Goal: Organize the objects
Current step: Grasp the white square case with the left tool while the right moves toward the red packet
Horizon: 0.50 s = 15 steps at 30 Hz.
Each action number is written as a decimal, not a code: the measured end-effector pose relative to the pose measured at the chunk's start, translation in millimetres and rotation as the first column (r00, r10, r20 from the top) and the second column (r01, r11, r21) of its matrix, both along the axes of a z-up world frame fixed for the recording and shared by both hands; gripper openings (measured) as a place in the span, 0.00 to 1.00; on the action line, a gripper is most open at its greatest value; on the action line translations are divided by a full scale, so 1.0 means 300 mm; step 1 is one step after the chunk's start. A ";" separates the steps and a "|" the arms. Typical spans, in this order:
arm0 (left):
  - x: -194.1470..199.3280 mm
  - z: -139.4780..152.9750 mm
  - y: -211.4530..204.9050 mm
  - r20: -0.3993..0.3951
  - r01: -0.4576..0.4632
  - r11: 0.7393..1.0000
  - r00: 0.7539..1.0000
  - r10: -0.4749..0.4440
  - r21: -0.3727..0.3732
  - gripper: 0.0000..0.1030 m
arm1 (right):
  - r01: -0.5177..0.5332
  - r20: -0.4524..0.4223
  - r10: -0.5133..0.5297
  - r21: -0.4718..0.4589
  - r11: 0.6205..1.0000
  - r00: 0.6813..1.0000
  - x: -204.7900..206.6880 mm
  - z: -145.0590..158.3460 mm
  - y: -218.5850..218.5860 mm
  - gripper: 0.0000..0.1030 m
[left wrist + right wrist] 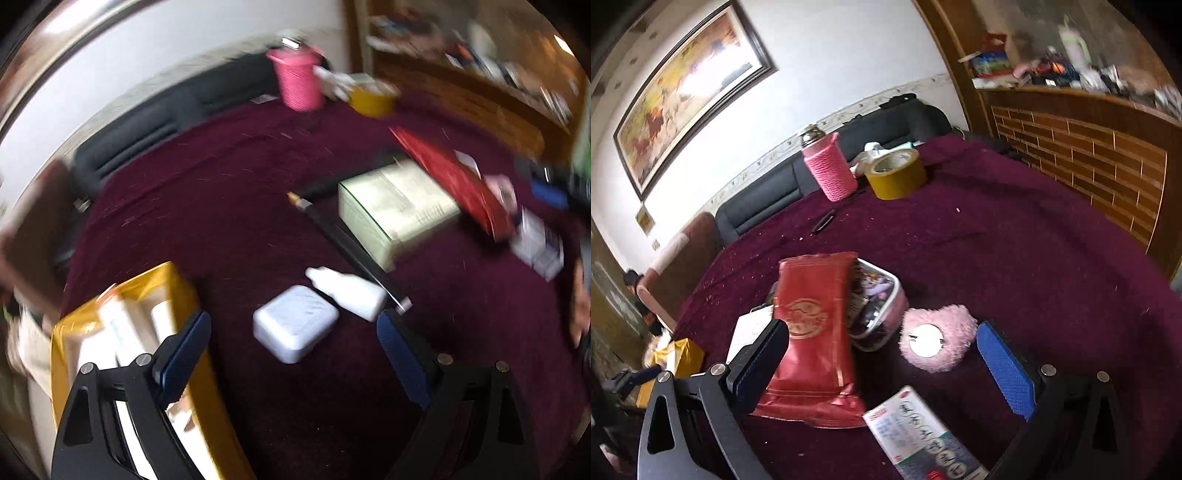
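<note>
My left gripper [293, 345] is open and empty above a white square case [295, 323] on the maroon cloth. A white bottle [349, 292] lies just beyond the case, beside a black stick [347, 243] and a pale green box [397, 205]. A yellow box [122, 332] with white packets stands open under the left finger. My right gripper [882, 354] is open and empty over a red foil pouch [812, 332], a clear pink-rimmed case [877, 306] and a pink fluffy mirror [936, 341]. A white medicine box [919, 435] lies nearest.
A pink sleeved bottle [829, 170] and a yellow tape roll [897, 173] stand at the table's far edge, before a dark sofa [812, 177]. A wooden counter [1082, 147] runs on the right. The red pouch [454, 181] leans on the green box in the left view.
</note>
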<state>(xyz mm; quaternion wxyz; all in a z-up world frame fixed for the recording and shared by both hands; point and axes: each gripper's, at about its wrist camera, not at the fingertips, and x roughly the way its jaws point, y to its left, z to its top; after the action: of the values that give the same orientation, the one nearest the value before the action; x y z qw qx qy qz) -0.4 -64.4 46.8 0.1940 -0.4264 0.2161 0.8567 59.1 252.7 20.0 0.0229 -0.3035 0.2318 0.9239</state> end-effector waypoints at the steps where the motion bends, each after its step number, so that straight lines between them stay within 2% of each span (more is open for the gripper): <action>1: -0.004 -0.012 0.018 -0.003 0.028 0.999 1.000 -0.028 -0.044 0.88 | -0.002 0.004 0.002 -0.012 1.000 1.000 0.000 -0.009 0.007 1.00; 4: -0.039 -0.060 0.059 -0.007 0.081 0.983 0.997 -0.083 -0.162 0.88 | -0.008 -0.001 0.008 -0.047 0.999 1.000 -0.002 -0.019 0.029 1.00; 8: -0.094 -0.120 0.074 0.064 0.100 0.979 0.994 -0.089 -0.178 0.88 | -0.005 -0.011 0.004 -0.063 0.998 1.000 0.002 -0.021 0.046 1.00; 9: -0.099 -0.114 0.068 0.067 0.094 0.984 0.994 -0.085 -0.153 0.84 | -0.002 -0.010 0.001 -0.065 0.998 1.000 0.003 -0.022 0.049 1.00; 10: -0.105 -0.112 0.061 0.081 0.083 0.987 0.994 -0.073 -0.135 0.74 | 0.001 -0.007 -0.001 -0.068 0.998 1.000 0.002 -0.026 0.055 1.00; 11: -0.114 -0.115 0.070 0.091 0.078 0.989 0.994 -0.067 -0.128 0.69 | 0.003 -0.002 -0.003 -0.074 0.997 1.000 0.000 -0.031 0.059 1.00; 12: -0.112 -0.113 0.071 0.103 0.073 0.992 0.993 -0.062 -0.106 0.53 | 0.002 0.002 -0.002 -0.079 0.997 1.000 -0.002 -0.035 0.061 1.00; 15: -0.110 -0.105 0.053 0.091 0.021 0.995 0.996 -0.011 -0.101 0.52 | -0.001 0.015 0.002 -0.077 0.997 1.000 -0.010 -0.042 0.060 1.00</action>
<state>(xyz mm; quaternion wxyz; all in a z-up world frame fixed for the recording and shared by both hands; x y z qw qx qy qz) -33.3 -48.6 15.3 0.1885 -0.4725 0.2539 0.8227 56.2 270.6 7.4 0.0120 -0.3111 0.2669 0.9121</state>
